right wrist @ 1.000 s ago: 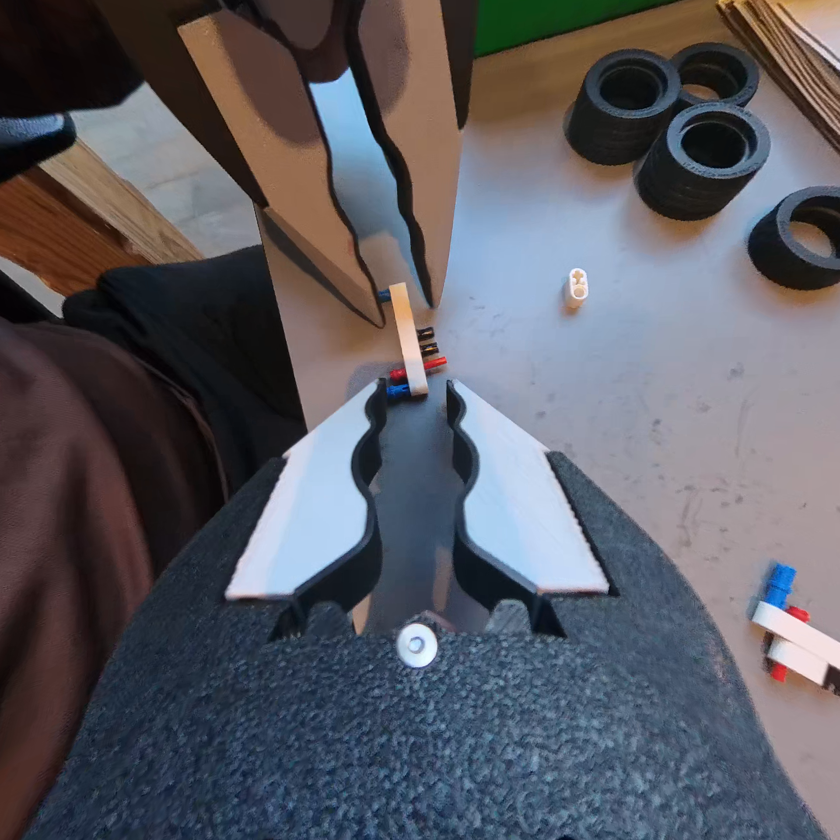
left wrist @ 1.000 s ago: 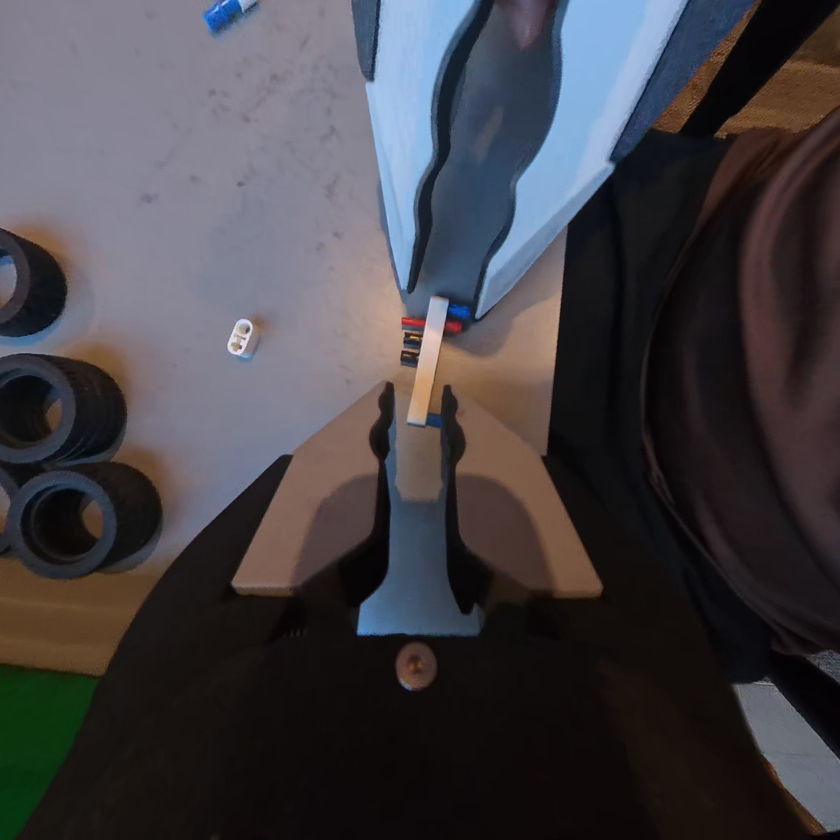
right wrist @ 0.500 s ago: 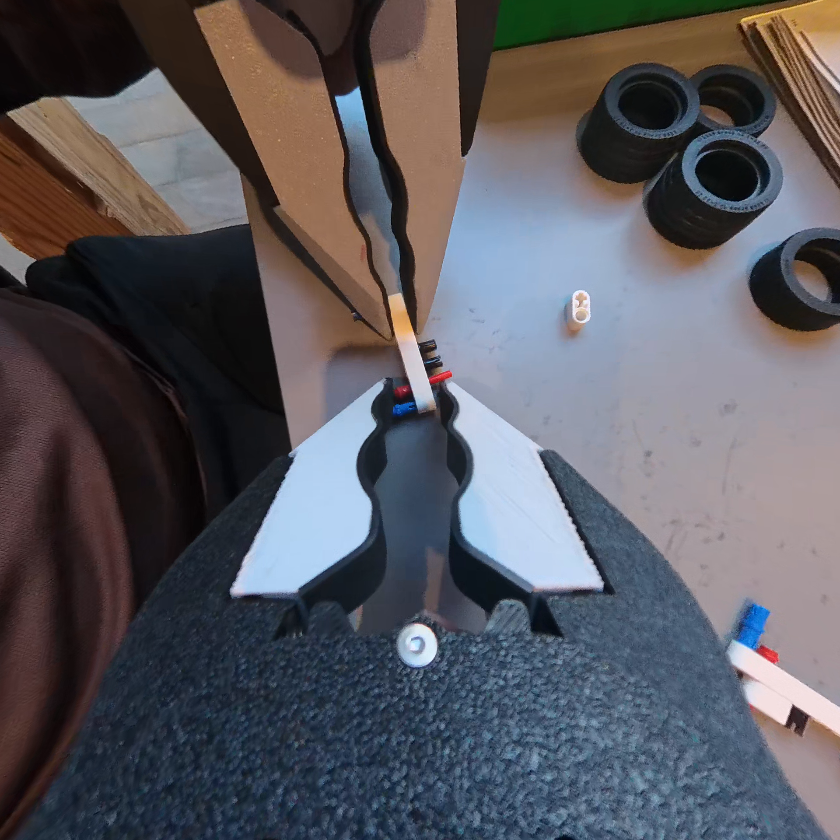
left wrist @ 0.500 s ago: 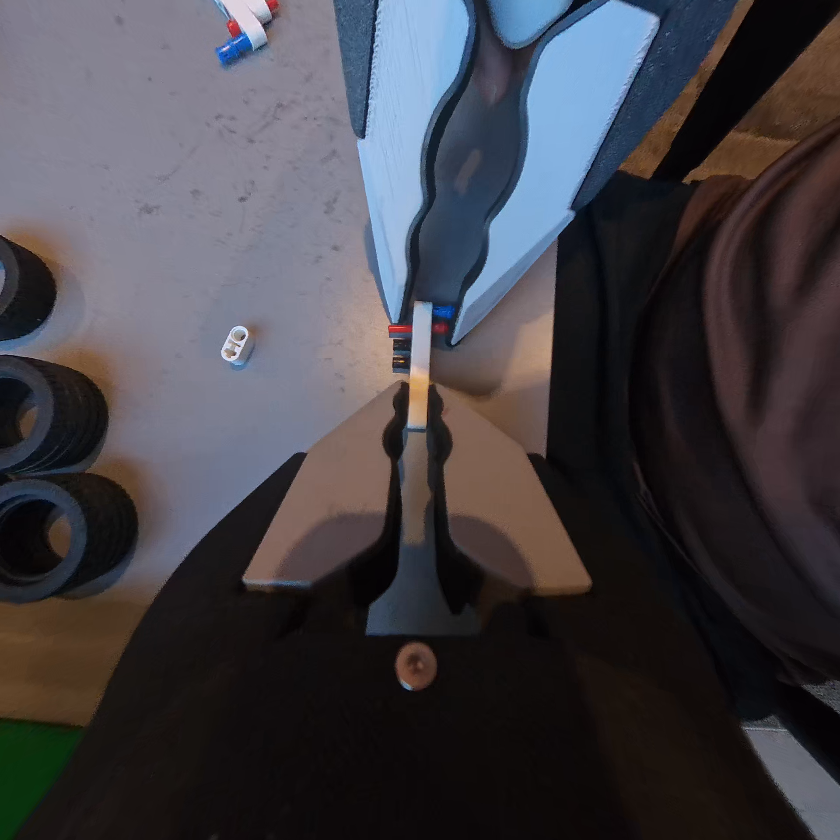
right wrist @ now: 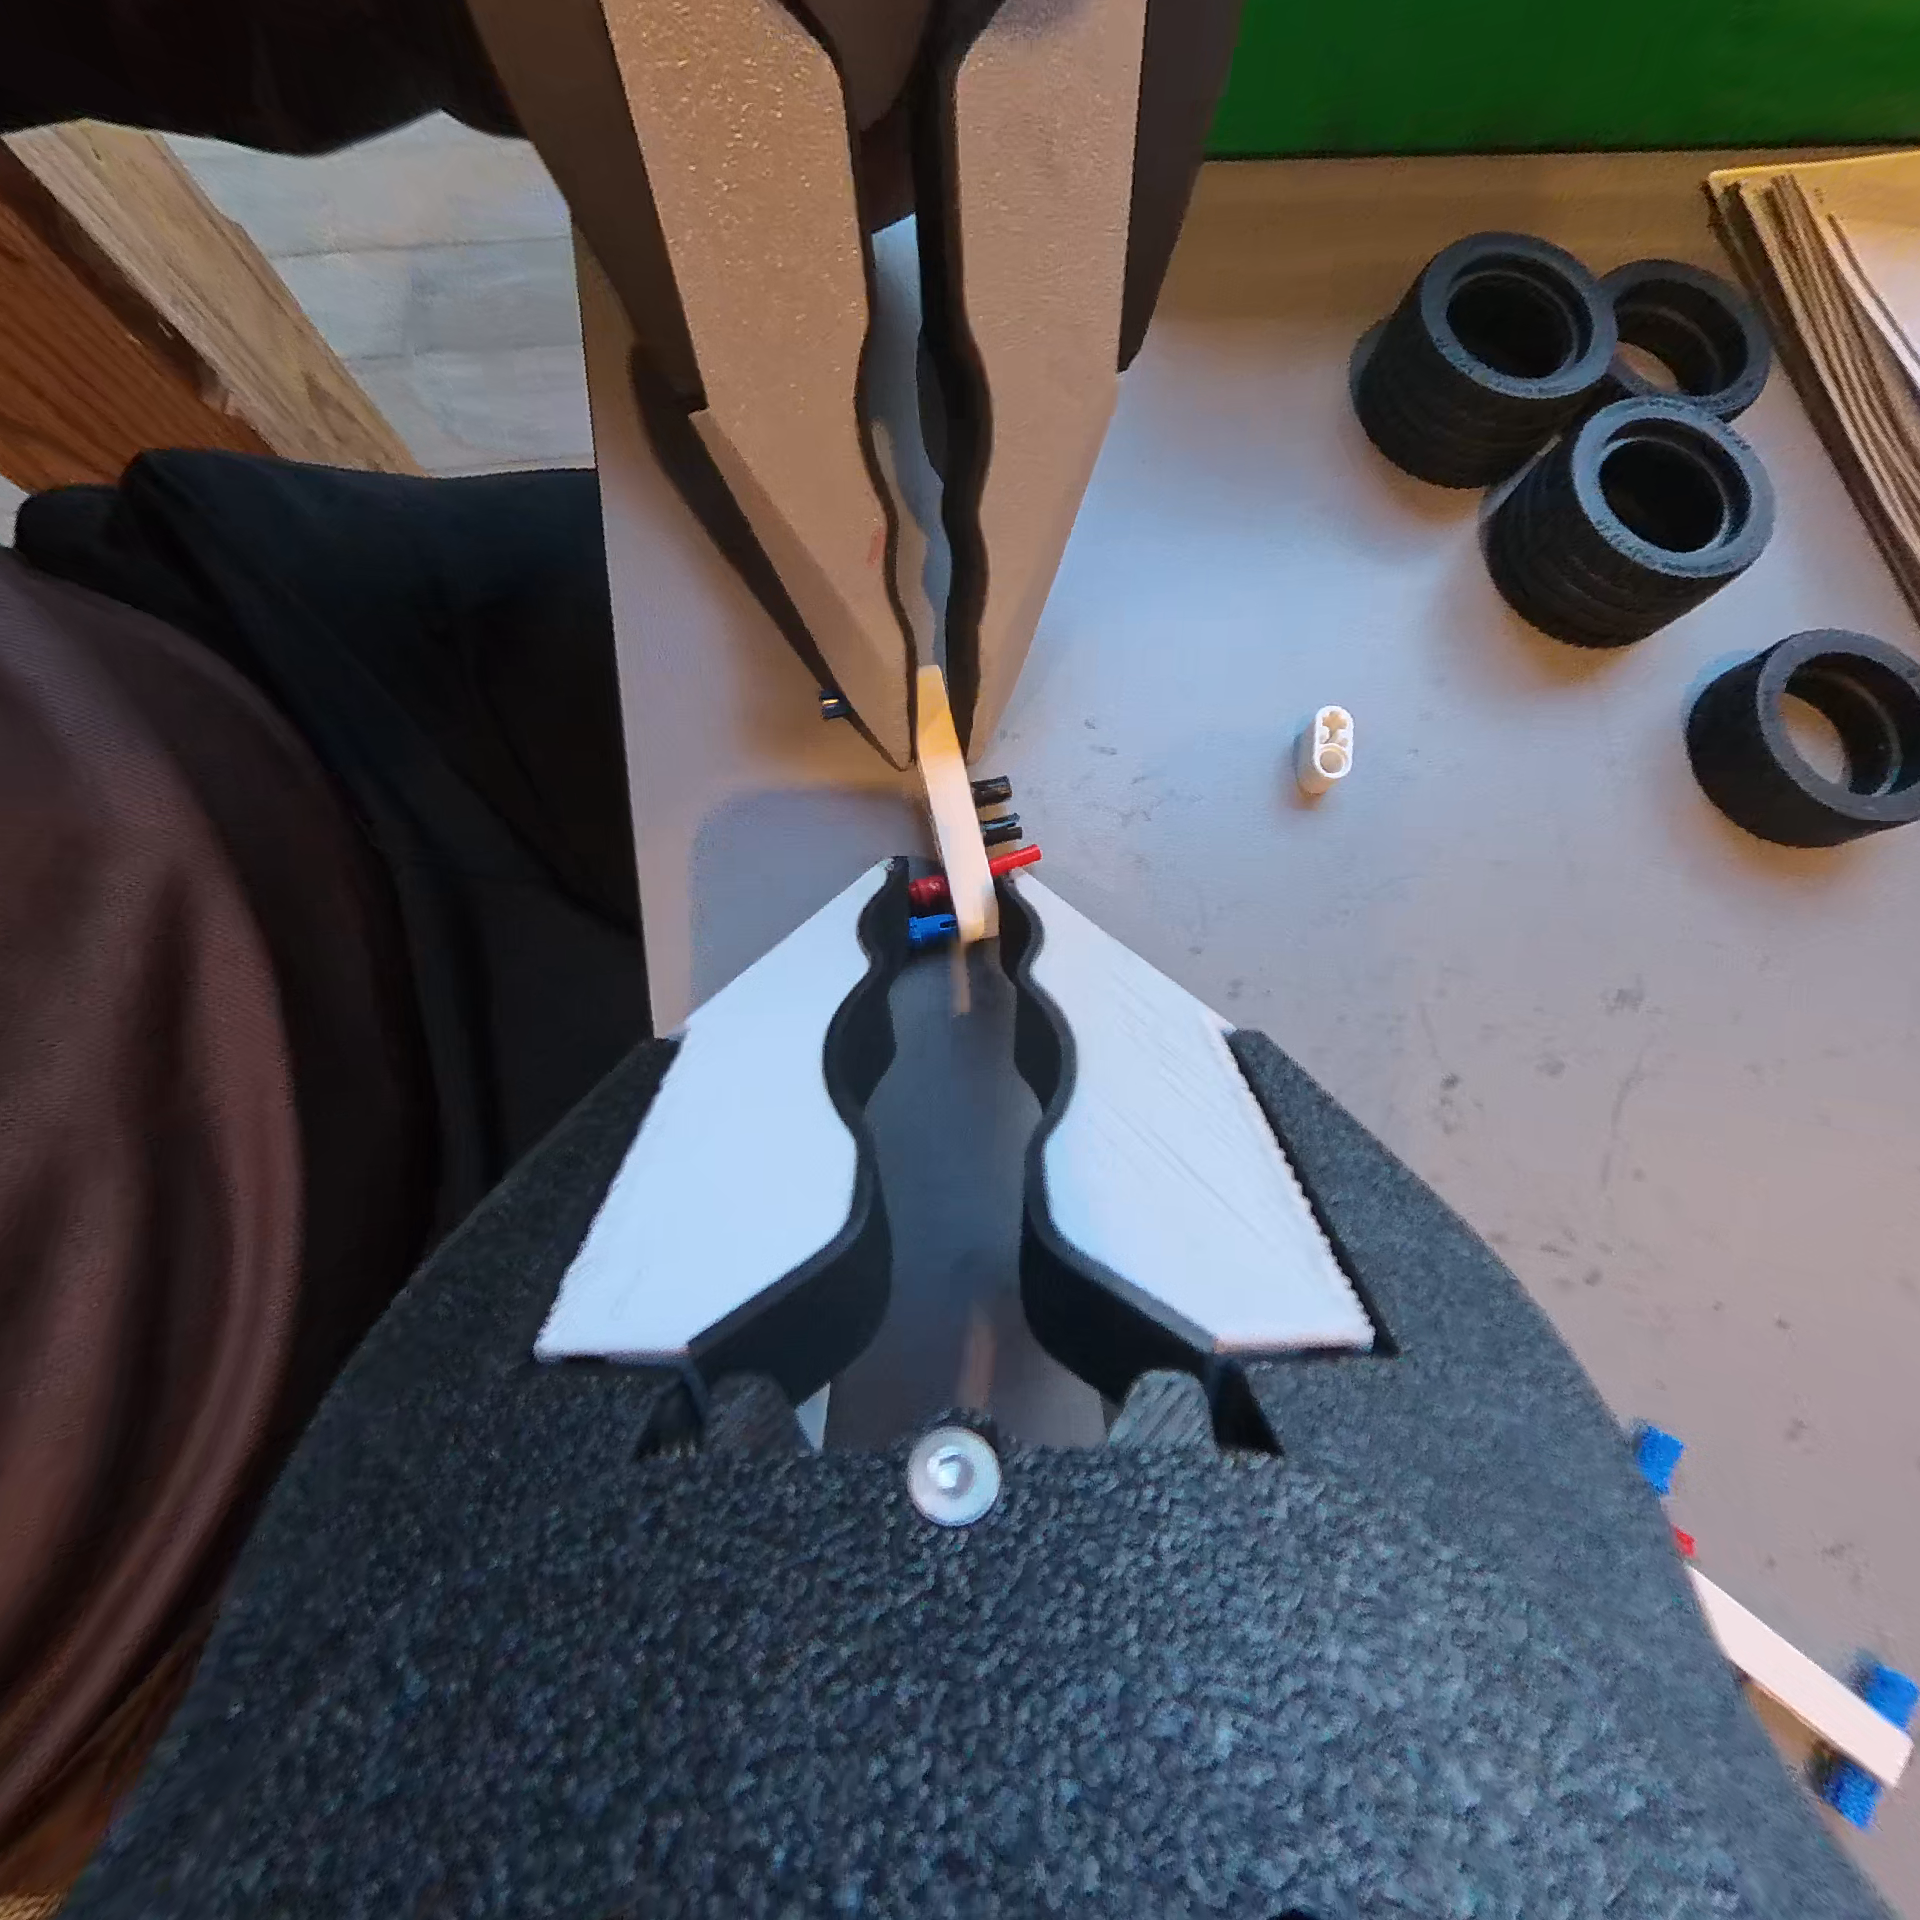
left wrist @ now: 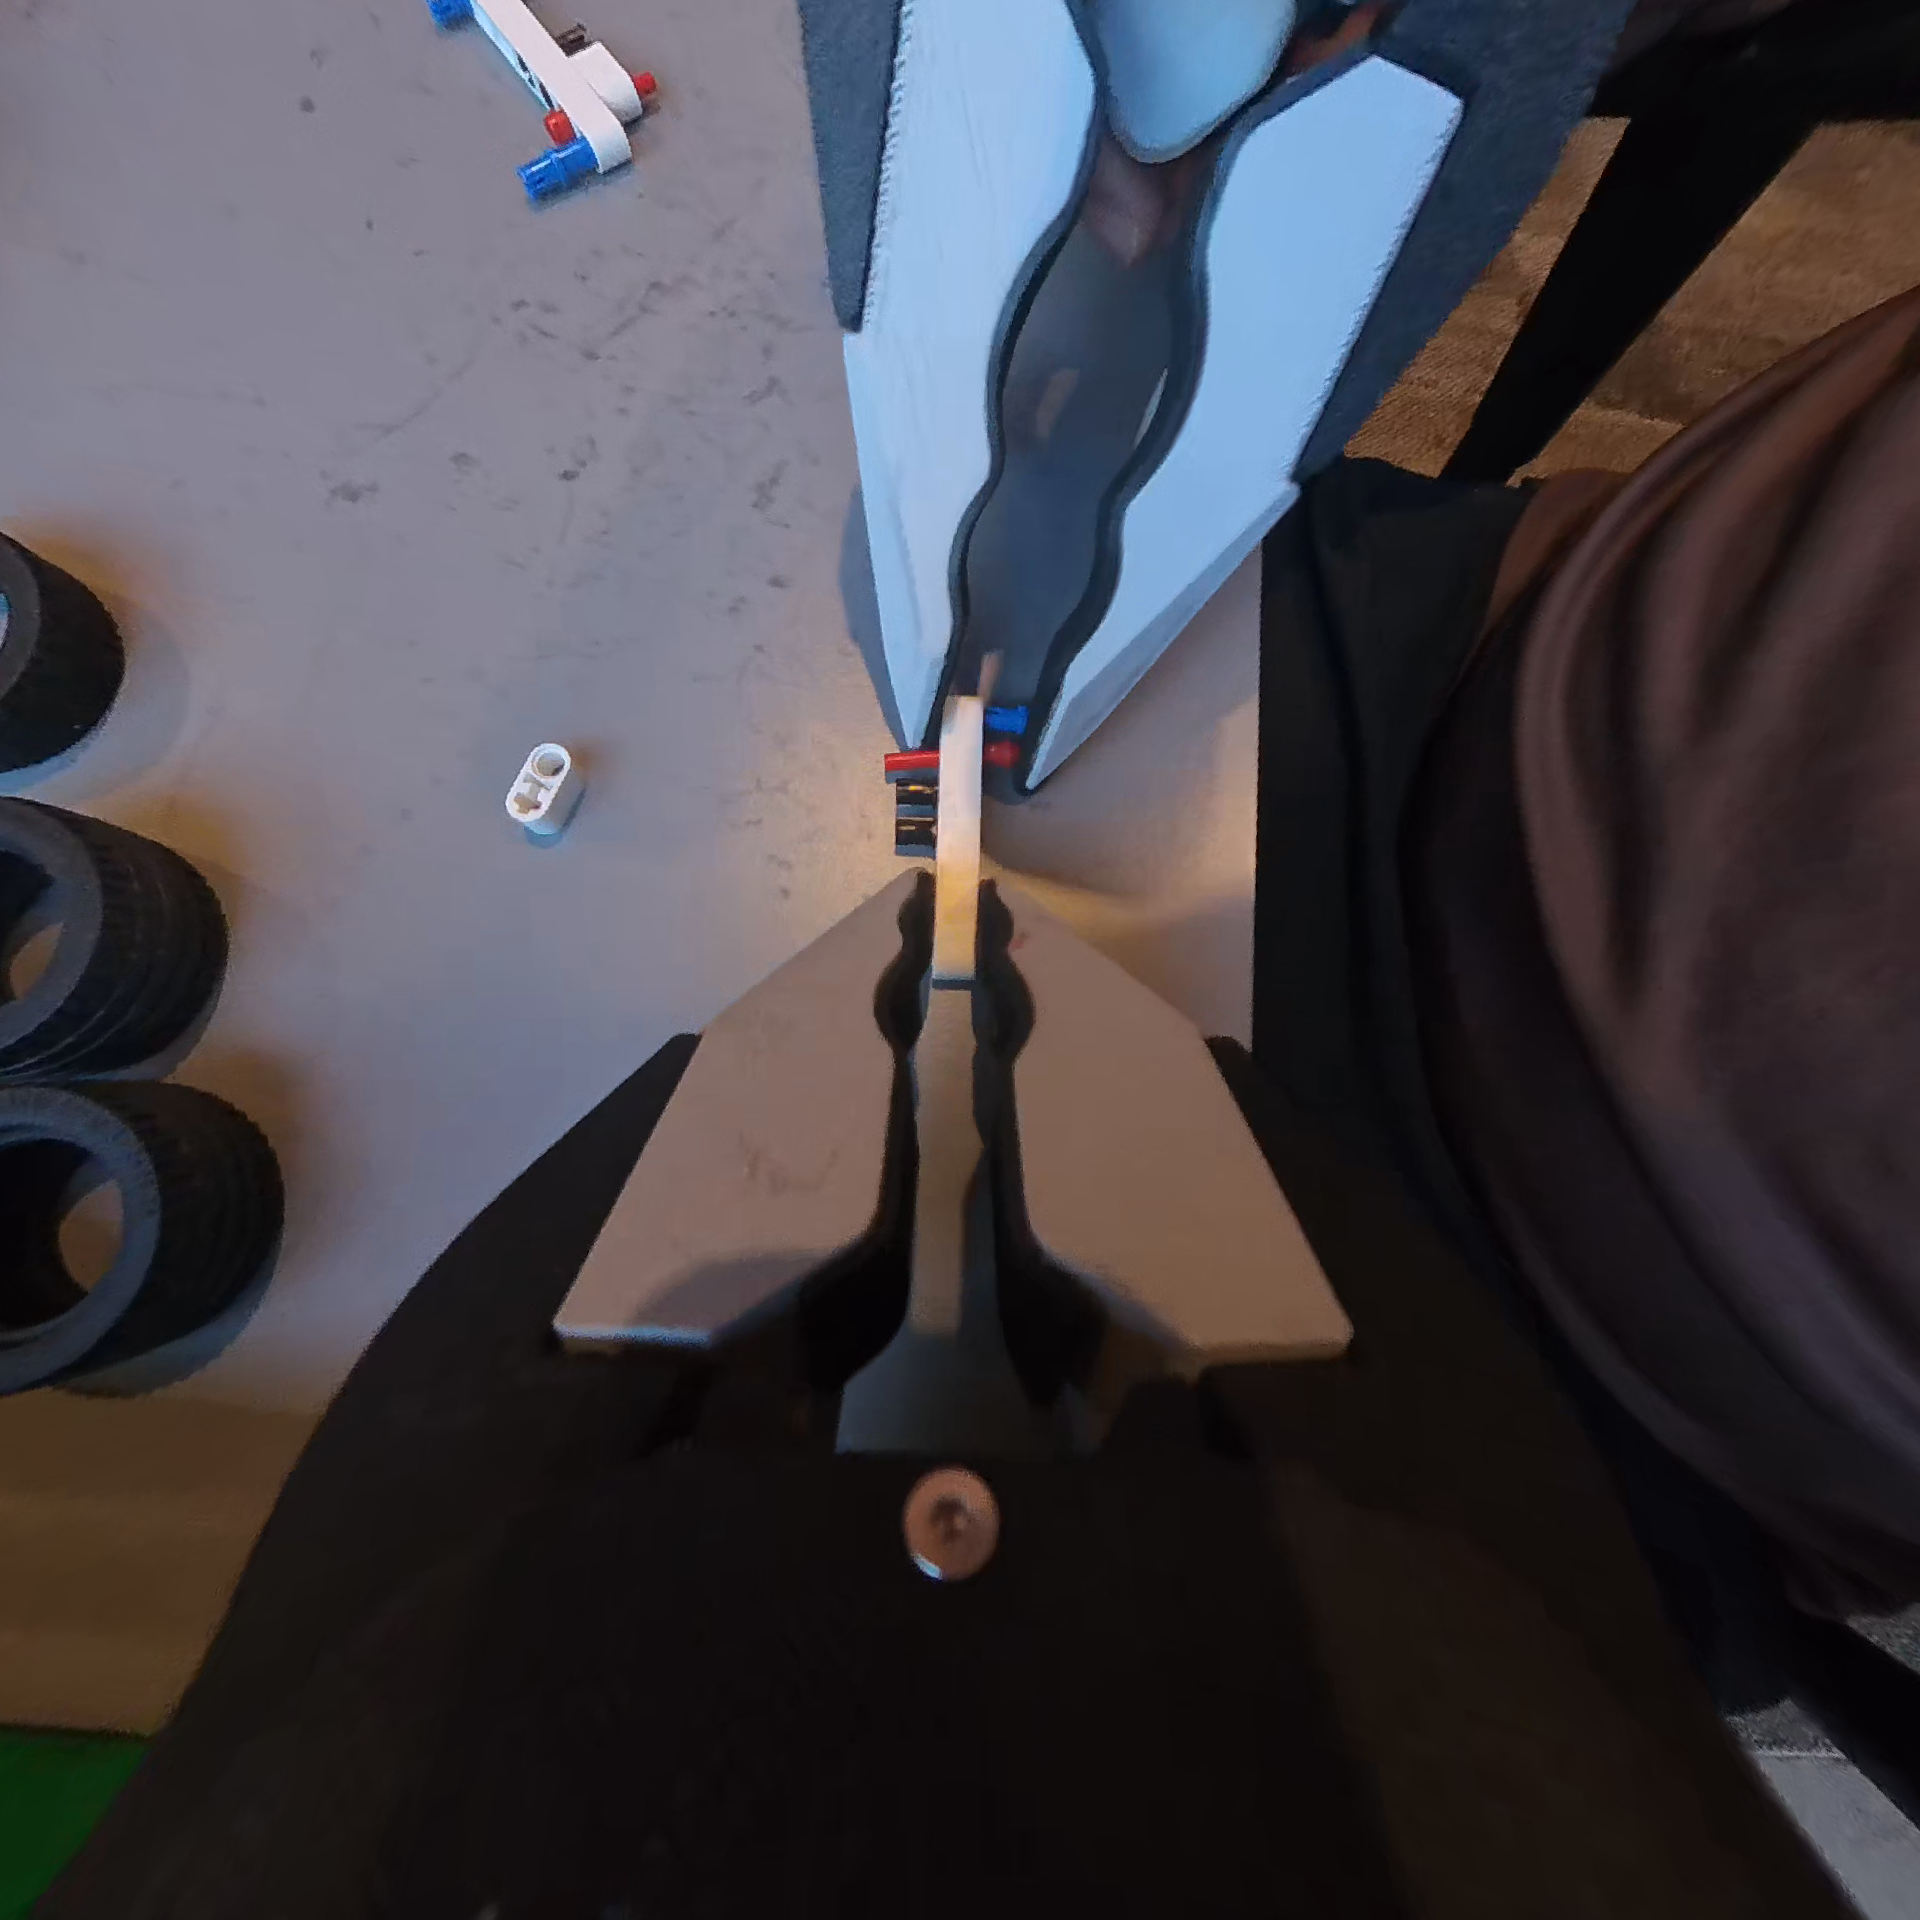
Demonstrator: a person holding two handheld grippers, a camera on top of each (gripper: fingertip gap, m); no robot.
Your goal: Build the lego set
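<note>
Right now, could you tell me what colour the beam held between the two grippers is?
White; the beam shows best in the left wrist view.

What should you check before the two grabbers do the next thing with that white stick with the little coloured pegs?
1. Left gripper shut on the flat white lego beam: ok.
2. Right gripper gripping the beam's other end: cannot tell; its fingertips flank the beam, jaws not fully closed.
3. Red, blue and black pegs seated in the beam: ok, they stick out its sides.
4. Small white connector piece lying apart on the grey table: ok.
5. Black rubber tyres away from the grippers: ok.
</note>
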